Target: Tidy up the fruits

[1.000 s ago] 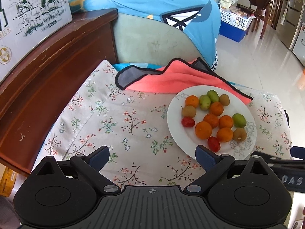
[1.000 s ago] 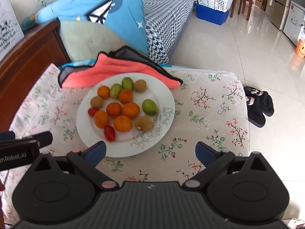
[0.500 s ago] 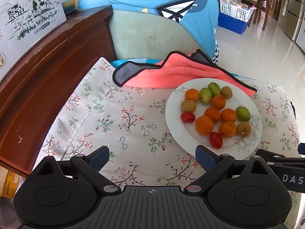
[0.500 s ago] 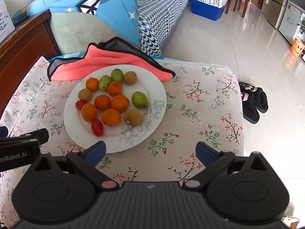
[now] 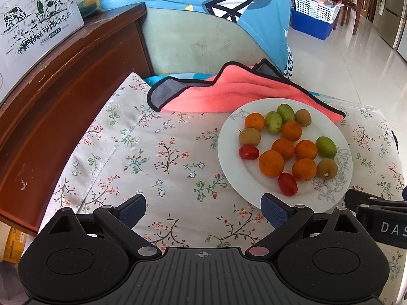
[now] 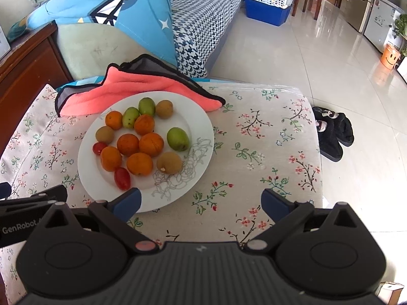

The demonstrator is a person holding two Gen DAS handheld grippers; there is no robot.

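A white plate (image 5: 229,152) (image 6: 201,137) sits on a floral-cloth table and holds several oranges (image 5: 271,163) (image 6: 140,164), green fruits (image 5: 325,147) (image 6: 178,138), brown kiwis (image 5: 327,168) (image 6: 169,163) and two red tomatoes (image 5: 287,183) (image 6: 122,174). My left gripper (image 5: 203,209) is open and empty above the cloth, just left of the plate's near edge. My right gripper (image 6: 201,202) is open and empty over the plate's near right rim. Each gripper's body shows at the edge of the other's view.
A pink towel with black trim (image 5: 229,94) (image 6: 132,86) lies behind the plate. A dark wooden cabinet (image 5: 51,81) with a milk carton box (image 5: 33,23) stands on the left. A sofa with a blue cushion (image 6: 114,17) is behind; black slippers (image 6: 333,134) lie on the floor at right.
Both grippers have moved forward and a little lower toward the plate. The plate and fruit have not moved. Both grippers stay open.
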